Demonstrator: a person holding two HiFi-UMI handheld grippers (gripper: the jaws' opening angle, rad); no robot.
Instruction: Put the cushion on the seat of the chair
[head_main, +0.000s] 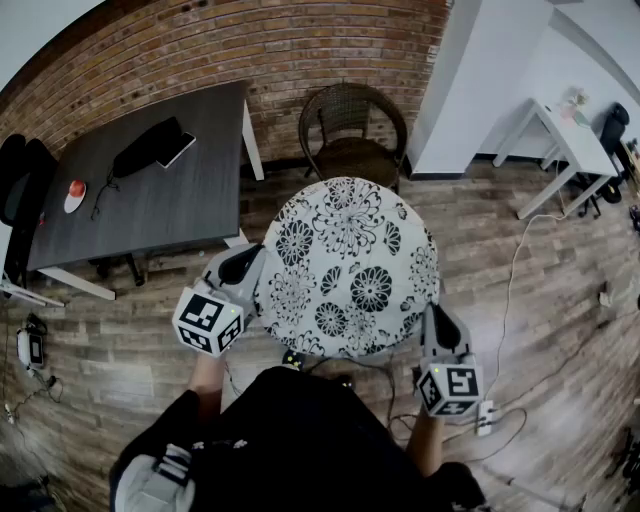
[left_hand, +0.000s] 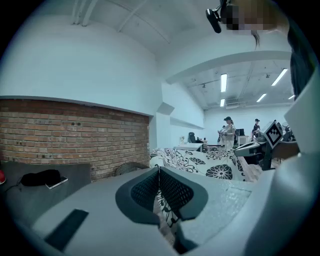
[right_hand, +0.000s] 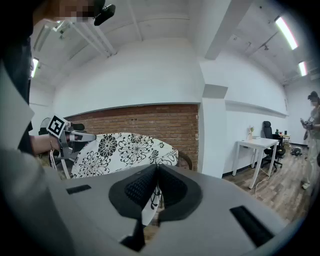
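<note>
The cushion (head_main: 345, 268), a round one in white cloth printed with black flowers, is held up off the wooden floor (head_main: 540, 300) between the two claws, roughly flat with its far edge towards the wicker chair (head_main: 352, 150). It isn't on the seat; the chair stands just beyond it, against the brick wall (head_main: 300, 50). The left gripper (head_main: 250, 262) has it by the left rim and the right gripper (head_main: 437, 318) by the near right rim. In each gripper's own view the two ribbed black pads are pressed together with a fold of the flowered cloth pinched between them, so both claws are closed right down on the cushion's edge. From above you can see the chair's dark woven seat inside its curved back, and to the left of it a dark table (head_main: 150, 190) with a black pouch (head_main: 145, 148) and a small red thing on a white disc (head_main: 75, 192). A white table (head_main: 565, 135) stands well off to the right and a pale cable (head_main: 510, 290) trails over the boards. The left gripper view takes in what the head view misses: two people (left_hand: 228, 131) standing far back in the room under strip lights. The right gripper view adds a black office chair (right_hand: 270, 137) beside the white table and another person at its right edge.
</note>
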